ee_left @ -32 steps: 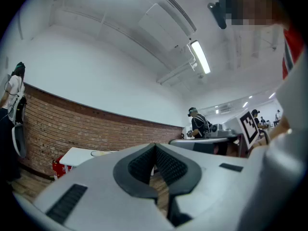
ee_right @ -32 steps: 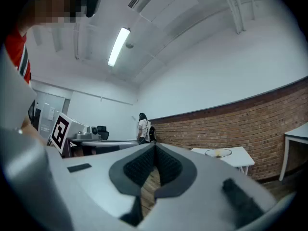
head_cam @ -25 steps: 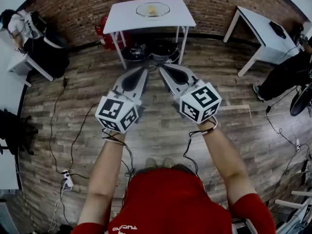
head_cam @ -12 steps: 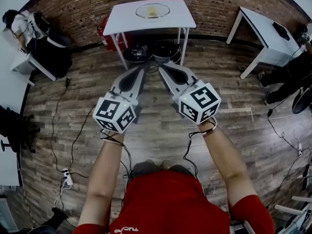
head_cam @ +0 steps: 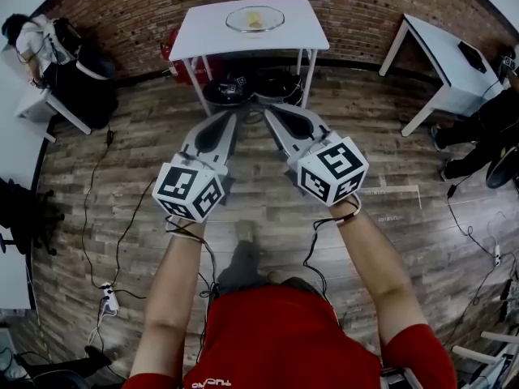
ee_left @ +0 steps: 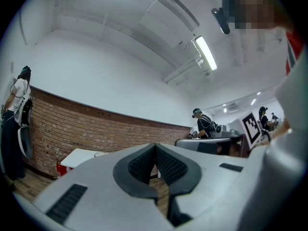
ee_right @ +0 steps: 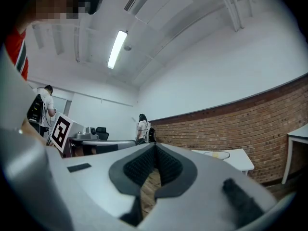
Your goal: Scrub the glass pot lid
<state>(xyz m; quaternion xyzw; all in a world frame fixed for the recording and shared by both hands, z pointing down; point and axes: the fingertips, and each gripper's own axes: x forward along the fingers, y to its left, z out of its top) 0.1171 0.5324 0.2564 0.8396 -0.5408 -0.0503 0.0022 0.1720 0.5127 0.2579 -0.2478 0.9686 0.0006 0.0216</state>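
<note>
Brick wall behind round glass lid

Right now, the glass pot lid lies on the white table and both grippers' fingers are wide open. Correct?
No: the two gripper views show the left gripper and right gripper with fingers shut, empty. The glass pot lid is on the white table.

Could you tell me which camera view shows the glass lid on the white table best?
The head view: the glass lid lies whole on the white table, seen from above. The right gripper view shows it small and edge-on; the left gripper view hardly shows it.
</note>
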